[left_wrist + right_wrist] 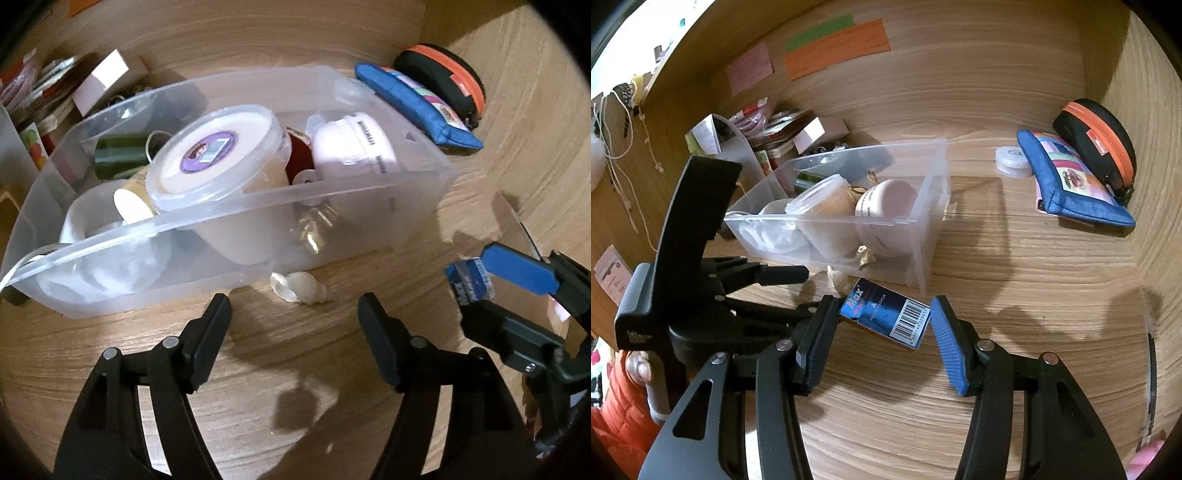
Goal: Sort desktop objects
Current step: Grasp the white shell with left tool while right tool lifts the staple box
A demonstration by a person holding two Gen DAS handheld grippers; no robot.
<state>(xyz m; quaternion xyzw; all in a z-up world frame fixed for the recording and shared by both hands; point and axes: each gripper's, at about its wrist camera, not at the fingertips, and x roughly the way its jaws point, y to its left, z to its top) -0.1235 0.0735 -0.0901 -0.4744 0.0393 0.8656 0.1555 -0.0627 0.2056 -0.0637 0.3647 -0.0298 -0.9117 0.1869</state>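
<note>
1. Where the small blue box (884,317) printed "Max" with a barcode lay on the wooden surface (1015,302), it sat between the fingers of the right tool (882,332), its left corner against the left finger and a gap showing at the right finger's blue pad (947,347); whether it was lifted could not be told.
2. The right tool stood wide, not closed on the box.
3. The left tool (295,325) also stood wide and held nothing, its fingers hanging above the surface just short of a small pale shell-like object (299,288).
4. That pale object lay on the surface just beside the near wall of a clear plastic bin (424,192).
5. The bin held a round lidded tub (214,155) with a purple label, a pale pink rounded container (354,144), a dark green cylinder (118,155) and white material at its left end.
6. To the right of the bin, well apart from it, a blue zip pouch (1071,181) leaned against a black case with an orange zip (1097,140); a small clear round disc (1012,157) lay just beside the pouch.
7. Behind the bin, books and small boxes (783,136) were stacked against the back panel, where pink, green and orange notes (834,48) were stuck.
</note>
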